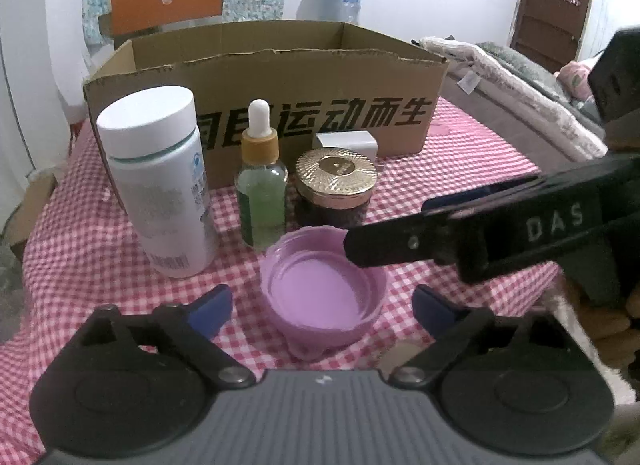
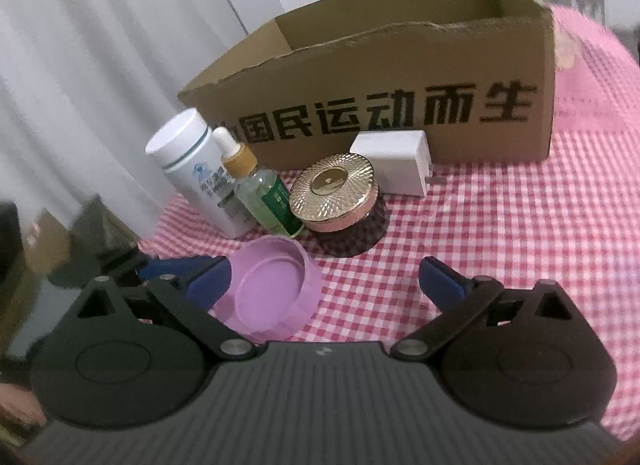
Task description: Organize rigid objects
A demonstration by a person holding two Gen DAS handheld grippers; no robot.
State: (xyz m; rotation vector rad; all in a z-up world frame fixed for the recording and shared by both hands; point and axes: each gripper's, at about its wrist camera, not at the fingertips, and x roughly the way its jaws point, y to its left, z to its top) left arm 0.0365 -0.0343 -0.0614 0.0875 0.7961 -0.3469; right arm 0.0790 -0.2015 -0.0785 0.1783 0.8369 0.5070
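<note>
Purple lid (image 1: 324,297) low in frame, between wide-open left gripper (image 1: 322,305); close gently on rim; right gripper (image 2: 324,285) wide too, holding nothing; then cardboard box (image 1: 280,77), upper middle.

Open cardboard box (image 1: 304,121) on checked cloth, fronted by upright white bottle (image 1: 160,181), green dropper bottle (image 1: 262,185), gold-lidded jar (image 1: 334,189), white charger (image 1: 348,143), and upturned purple lid (image 1: 324,293).
</note>
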